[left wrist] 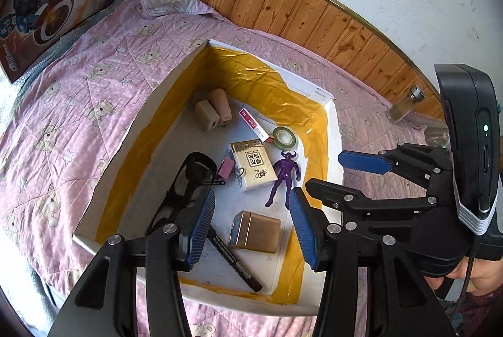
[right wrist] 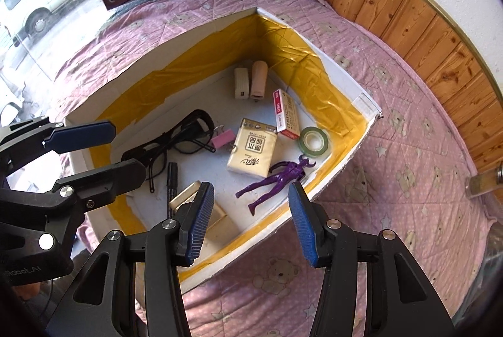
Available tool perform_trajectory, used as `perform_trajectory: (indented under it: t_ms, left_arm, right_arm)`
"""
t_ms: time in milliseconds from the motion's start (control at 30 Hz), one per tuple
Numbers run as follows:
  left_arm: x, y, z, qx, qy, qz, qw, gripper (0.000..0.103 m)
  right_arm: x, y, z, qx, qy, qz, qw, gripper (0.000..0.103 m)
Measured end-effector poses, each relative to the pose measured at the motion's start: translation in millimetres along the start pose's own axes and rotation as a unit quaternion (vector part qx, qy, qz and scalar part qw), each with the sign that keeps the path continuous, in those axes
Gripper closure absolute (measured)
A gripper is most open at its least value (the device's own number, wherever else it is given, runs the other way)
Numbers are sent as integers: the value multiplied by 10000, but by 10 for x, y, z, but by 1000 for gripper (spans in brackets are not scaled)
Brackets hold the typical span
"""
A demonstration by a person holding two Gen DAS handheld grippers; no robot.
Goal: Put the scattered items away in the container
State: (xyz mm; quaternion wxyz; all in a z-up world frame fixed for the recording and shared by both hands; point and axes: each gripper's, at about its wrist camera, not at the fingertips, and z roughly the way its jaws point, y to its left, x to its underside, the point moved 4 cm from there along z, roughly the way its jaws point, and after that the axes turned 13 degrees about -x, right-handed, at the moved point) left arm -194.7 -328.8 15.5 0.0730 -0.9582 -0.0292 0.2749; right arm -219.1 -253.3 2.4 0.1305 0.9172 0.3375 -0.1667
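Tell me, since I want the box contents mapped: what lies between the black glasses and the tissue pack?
A pink binder clip lies between the black glasses and the tissue pack, clearest in the right wrist view.

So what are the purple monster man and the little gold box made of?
The purple horned figure looks like glossy moulded plastic: one even colour with shiny highlights. The gold box seems to be metal tin, judging by its brushed sheen and crisp rim, though coated plastic is possible.

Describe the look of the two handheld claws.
Both the left claw and the right claw have black angular linkage arms joined by silver rivets, tipped with ribbed blue pads. The right one carries a black housing with a green light and a dark cable.
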Motion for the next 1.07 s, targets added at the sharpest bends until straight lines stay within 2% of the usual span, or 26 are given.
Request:
perform_trajectory:
  t_ms: [200,400,533,800,1067]
  left_arm:
    - [117,9,-215,-101,-216,79,9997,49]
    - [248,-25,-434,-196,-471,275,9983,49]
    - [386,-77,-516,-196,-505,373,9978,45]
    - [554,-109,-636,-187,-510,365,9979,45]
    - [598,-120,-797,-239,-644,380,9969,45]
  right_arm:
    - [198,270,-139,254,-52,-314,9992,50]
    - [439,389,-227,167,-78,-112,9998,50]
    - [569,410,-250,382,-68,-138,9992,50]
    - [676,463,-374,-7,-218,138,9997,50]
    - [704,550,-492,-129,-457,173,9987,50]
